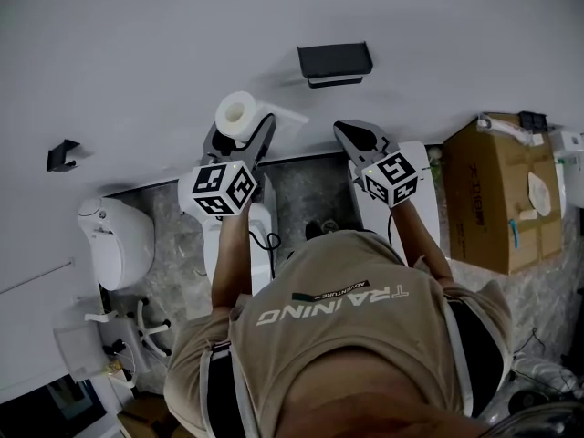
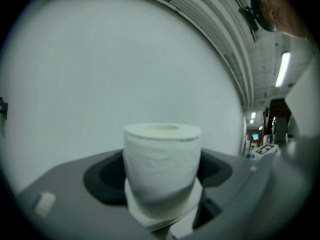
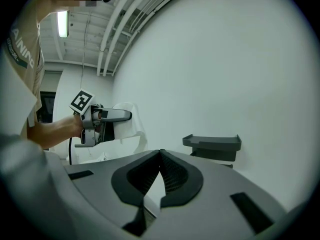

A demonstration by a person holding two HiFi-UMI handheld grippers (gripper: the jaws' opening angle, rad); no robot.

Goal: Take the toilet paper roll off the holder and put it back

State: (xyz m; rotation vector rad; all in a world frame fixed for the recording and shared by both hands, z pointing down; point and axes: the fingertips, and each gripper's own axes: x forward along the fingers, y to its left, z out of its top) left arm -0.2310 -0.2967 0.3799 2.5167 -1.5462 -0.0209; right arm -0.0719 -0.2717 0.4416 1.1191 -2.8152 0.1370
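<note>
The left gripper is gripping the toilet paper roll between wide-spread jaws, apparently for rehanging. The right gripper, closed and empty, is facing the holder ahead, slightly right.

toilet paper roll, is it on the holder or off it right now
Off. The toilet paper roll sits gripped between the jaws of the left gripper, clear of the dark holder on the wall, which carries no roll.
</note>
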